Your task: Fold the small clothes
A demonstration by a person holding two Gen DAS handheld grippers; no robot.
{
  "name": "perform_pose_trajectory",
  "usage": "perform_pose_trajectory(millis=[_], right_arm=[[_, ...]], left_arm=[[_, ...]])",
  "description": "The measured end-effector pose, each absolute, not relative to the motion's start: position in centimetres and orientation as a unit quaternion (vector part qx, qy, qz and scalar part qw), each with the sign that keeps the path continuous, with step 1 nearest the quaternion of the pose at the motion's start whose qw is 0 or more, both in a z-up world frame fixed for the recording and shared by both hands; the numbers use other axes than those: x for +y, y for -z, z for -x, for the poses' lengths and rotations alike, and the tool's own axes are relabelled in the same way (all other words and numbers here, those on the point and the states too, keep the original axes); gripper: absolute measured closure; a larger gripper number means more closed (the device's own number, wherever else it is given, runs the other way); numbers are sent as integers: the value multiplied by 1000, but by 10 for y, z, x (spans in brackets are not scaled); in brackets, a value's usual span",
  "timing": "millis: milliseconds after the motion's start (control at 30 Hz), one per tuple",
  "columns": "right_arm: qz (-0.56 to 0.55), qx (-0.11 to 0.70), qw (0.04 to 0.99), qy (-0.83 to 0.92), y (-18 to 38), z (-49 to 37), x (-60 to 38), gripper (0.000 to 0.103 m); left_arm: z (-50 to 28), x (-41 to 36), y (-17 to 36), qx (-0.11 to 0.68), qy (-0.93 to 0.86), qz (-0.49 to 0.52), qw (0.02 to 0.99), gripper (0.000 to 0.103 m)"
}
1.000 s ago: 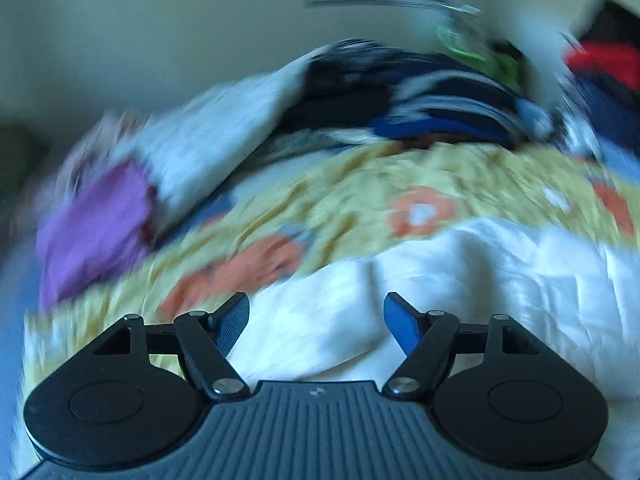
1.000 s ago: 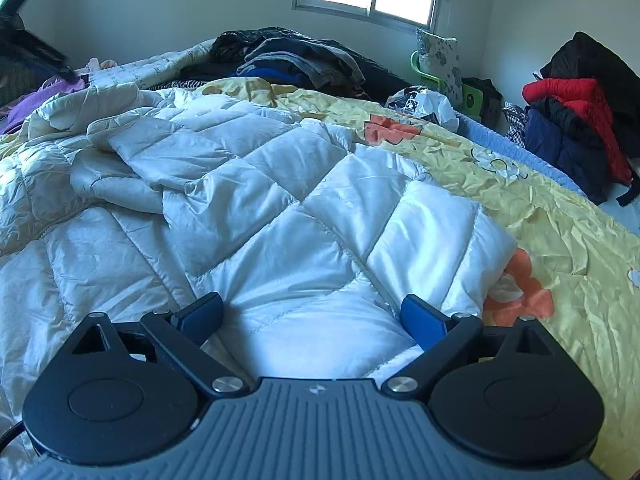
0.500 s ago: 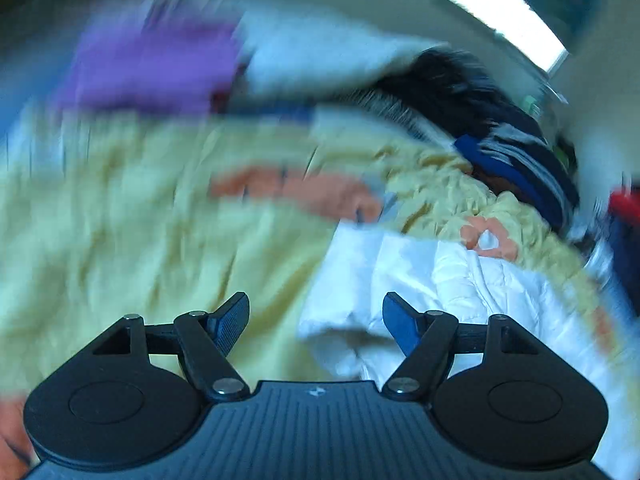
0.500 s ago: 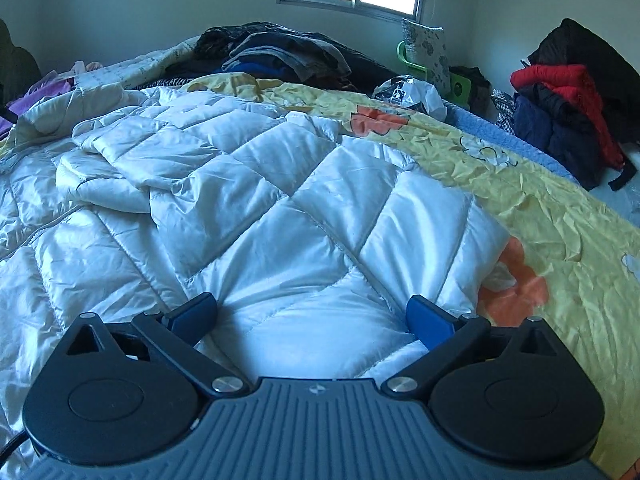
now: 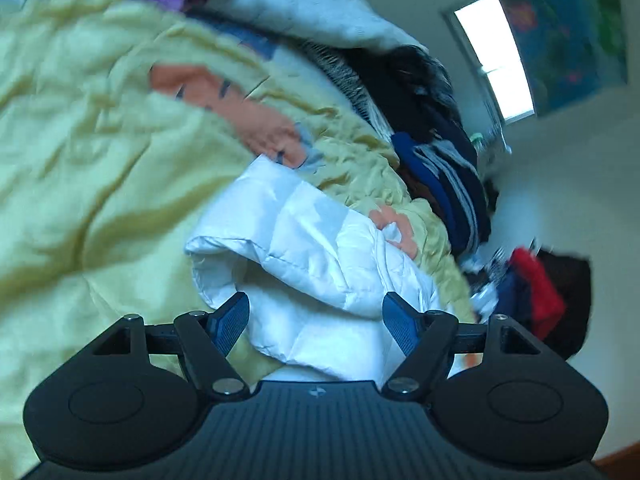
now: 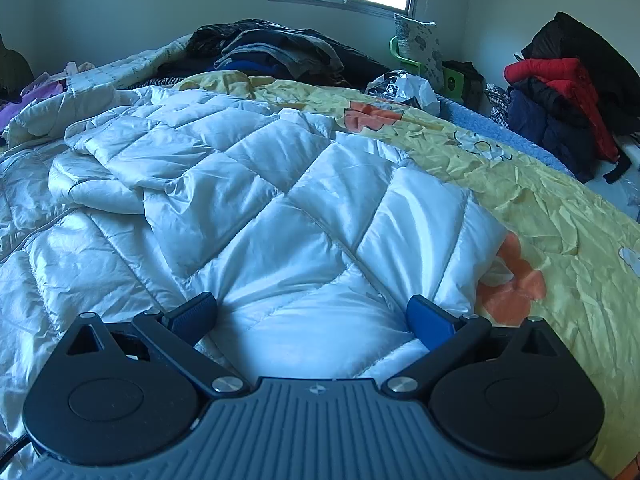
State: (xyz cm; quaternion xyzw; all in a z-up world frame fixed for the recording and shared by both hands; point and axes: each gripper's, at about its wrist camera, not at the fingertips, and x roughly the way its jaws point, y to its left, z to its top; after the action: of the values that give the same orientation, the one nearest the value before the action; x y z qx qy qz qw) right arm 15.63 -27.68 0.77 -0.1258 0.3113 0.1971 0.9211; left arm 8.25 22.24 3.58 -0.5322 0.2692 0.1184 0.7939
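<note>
Both grippers, left gripper [image 5: 316,320] and right gripper [image 6: 312,316], spread wide over a white quilted jacket [image 6: 280,220] on a yellow bedspread [image 6: 560,220], gripping nothing.

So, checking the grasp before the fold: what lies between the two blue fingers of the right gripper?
In the right wrist view, the right gripper stands open, with a puffy bulge of the white quilted down jacket filling the gap between its fingers.
</note>
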Motion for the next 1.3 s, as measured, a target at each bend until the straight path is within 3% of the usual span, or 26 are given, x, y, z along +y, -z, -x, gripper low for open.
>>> perform_pose_trajectory(millis=[200,233,267,300,367,467,700,800,833,1000,1133,1233,1300], right_arm=[[126,311,922,-194,-7,-156,-276,1],[126,311,922,-193,-8,-156,-276,1],[125,311,922,-193,-8,-156,-276,1],[125,312,922,-192,-8,-156,-276,1],[124,312,922,-192,-8,-156,-276,1],[124,312,922,-192,-7,-156,-276,1],[131,320,920,-183,-12,-158,-273,2],[129,311,928,-160,-34,-154,-262,11],[110,298,933,-166,-46,-151,-259,9],[-113,281,910,-284,-101,-152,-241,8],[-336,322,778,-423,-100,-171,-212,7],[-392,382,702,-456,-84,-190,-172,7],[-390,409,700,-436,-72,-203,-151,7]], left_arm=[[-98,238,-25,244,-141,575,768,31],[-103,240,-20,249,-153,583,758,38],[-107,244,-15,255,-158,590,750,53],[-109,246,-11,262,-156,595,743,60],[-108,250,-5,263,-164,597,740,85],[-106,250,-4,256,-170,598,740,92],[-95,229,-40,204,-91,614,757,92],[-93,210,-54,188,-45,610,768,92],[-94,203,-56,189,-33,606,772,92],[-100,180,-54,198,8,601,774,92],[-108,171,-47,215,20,609,763,92],[-109,168,-45,224,31,606,763,92],[-109,166,-45,226,38,599,767,92]])
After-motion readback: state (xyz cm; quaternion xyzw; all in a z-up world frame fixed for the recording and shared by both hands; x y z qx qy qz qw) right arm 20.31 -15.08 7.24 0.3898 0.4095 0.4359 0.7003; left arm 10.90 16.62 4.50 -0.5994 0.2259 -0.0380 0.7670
